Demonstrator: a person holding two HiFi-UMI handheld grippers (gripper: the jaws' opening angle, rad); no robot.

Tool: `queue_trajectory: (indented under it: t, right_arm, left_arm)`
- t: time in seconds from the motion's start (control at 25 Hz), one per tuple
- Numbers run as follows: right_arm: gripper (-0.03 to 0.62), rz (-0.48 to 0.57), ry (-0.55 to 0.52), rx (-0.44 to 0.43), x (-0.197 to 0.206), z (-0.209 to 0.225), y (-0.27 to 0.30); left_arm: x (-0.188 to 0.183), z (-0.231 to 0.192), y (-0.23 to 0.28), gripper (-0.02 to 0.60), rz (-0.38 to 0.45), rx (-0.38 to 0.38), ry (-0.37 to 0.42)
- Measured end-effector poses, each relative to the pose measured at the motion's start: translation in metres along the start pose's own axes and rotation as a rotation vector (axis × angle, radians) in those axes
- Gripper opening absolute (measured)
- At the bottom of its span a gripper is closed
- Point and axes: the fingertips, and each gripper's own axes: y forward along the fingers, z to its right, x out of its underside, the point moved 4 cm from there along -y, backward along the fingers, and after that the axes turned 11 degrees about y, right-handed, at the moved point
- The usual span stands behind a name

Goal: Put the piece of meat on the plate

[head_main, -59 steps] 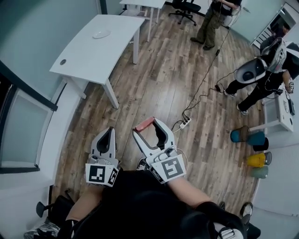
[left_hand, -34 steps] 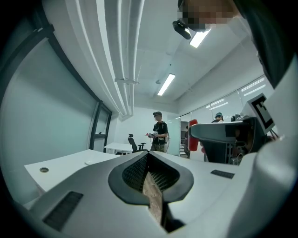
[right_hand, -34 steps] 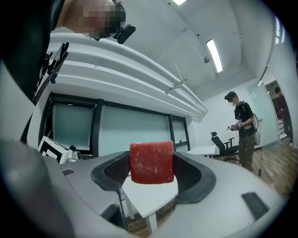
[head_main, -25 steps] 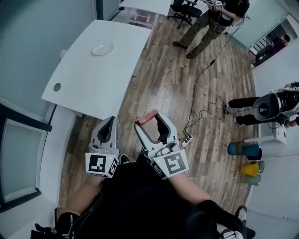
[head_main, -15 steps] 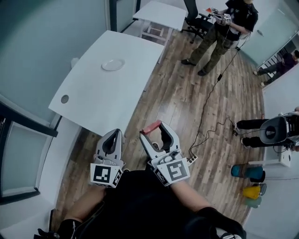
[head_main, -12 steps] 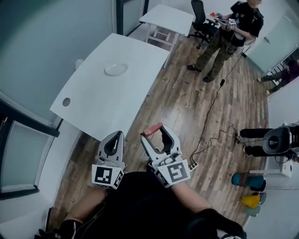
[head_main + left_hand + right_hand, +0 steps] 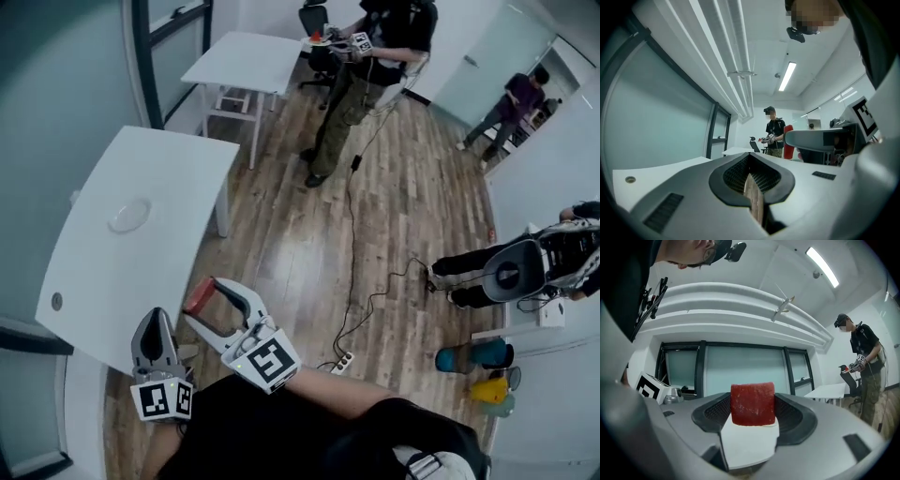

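The table (image 7: 178,169) top lies open around the plate (image 7: 128,215). A wall (image 7: 47,112) closes the table's left side, and bare floor (image 7: 291,234) opens on its right.

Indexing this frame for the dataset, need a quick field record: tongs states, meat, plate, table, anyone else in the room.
right tongs: shut on the piece of meat, a red block pinched at the tips
left tongs: shut, nothing between them
plate: white, empty, on the white table
meat vs plate: apart; meat is held in the air near the table's edge, not yet over the plate
bystanders: a person standing by a far table, others at the right edge of the head view
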Motion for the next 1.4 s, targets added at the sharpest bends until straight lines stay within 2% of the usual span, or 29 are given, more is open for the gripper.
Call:
queue_trajectory:
  t: [0.16, 0.32, 0.52, 0.76, 1.12, 1.4]
  right_arm:
    - [0.291, -0.036, 0.028, -0.034, 0.004, 0.025, -0.002]
    - [0.291, -0.039, 0.016, -0.028, 0.006, 0.058, 0.009]
    - [0.291, -0.047, 0.055, 0.001, 0.021, 0.097, 0.043]
    - [0.291, -0.097, 0.059, -0.007, 0.013, 0.107, 0.096]
    - [0.291, -0.159, 0.016, -0.015, -0.006, 0.13, 0.156]
    - [0.291, -0.184, 0.012, -0.025, 0.012, 0.112, 0.192]
  left_arm:
    - [0.012, 0.015, 0.02, -0.008, -0.013, -0.042, -0.001]
    - [0.027, 0.017, 0.055, -0.008, -0.02, -0.038, -0.01]
    - [0.051, 0.003, 0.098, -0.008, -0.035, -0.035, -0.033]
    - [0.045, -0.042, 0.129, -0.008, -0.066, -0.054, -0.046]
    - [0.029, -0.074, 0.171, -0.008, -0.071, -0.051, -0.087]
    - [0.042, -0.107, 0.171, -0.008, -0.058, -0.037, -0.108]
